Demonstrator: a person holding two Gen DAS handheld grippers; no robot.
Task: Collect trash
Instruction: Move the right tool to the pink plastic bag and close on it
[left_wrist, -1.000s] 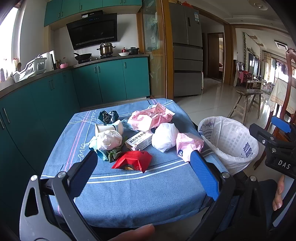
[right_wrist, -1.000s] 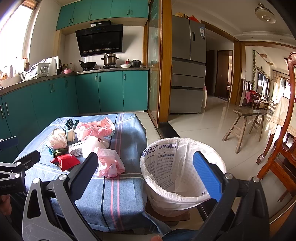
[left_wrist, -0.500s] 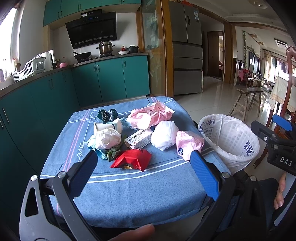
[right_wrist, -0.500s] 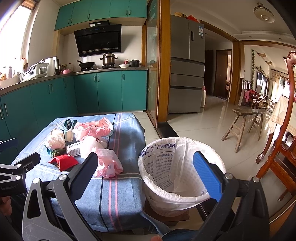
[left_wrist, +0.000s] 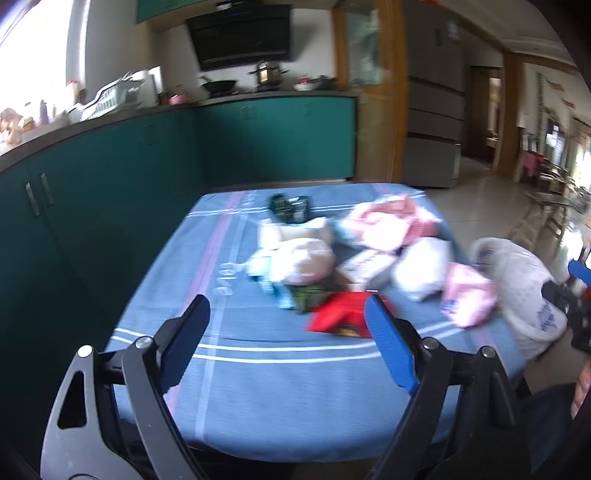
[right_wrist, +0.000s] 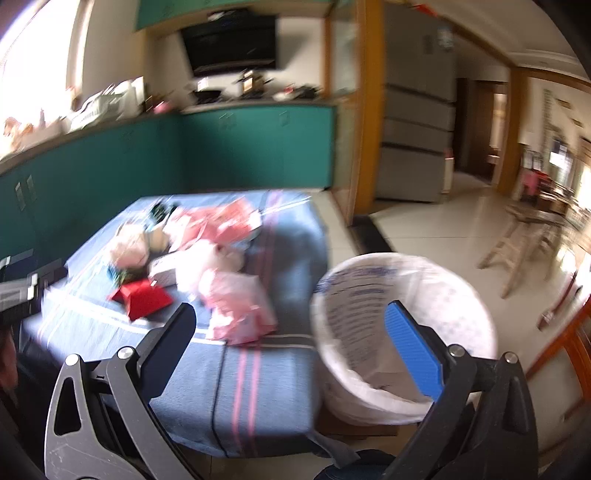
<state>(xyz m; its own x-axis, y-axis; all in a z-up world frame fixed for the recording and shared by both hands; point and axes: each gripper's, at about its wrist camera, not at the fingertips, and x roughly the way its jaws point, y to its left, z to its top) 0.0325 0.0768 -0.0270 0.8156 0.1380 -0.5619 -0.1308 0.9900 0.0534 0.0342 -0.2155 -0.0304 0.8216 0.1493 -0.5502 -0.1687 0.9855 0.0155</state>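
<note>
Trash lies heaped on the blue-clothed table (left_wrist: 258, 387): a red packet (left_wrist: 340, 317), a pink bag (left_wrist: 467, 299), a white bag (left_wrist: 421, 269), a small box (left_wrist: 364, 267) and a dark green packet (left_wrist: 290, 208). My left gripper (left_wrist: 286, 306) hovers over the table's near half, short of the heap. Its jaws are closing with nothing between them. The bin with a white liner (right_wrist: 402, 325) stands on the floor by the table's right side. Before it, my right gripper (right_wrist: 290, 310) is open and holds nothing. The pink bag (right_wrist: 240, 306) lies near its left finger.
Teal cabinets (left_wrist: 110, 177) run along the left and back walls. A grey fridge (right_wrist: 417, 140) stands beyond the table, and a wooden stool (right_wrist: 524, 243) on the tiled floor to the right. A person's hand (left_wrist: 580, 391) shows at the right edge. Both views are motion-blurred.
Both grippers have swung to the left and in toward the table, so the trash looks nearer. The left gripper's jaws stand narrower than before. Nothing has been picked up.
</note>
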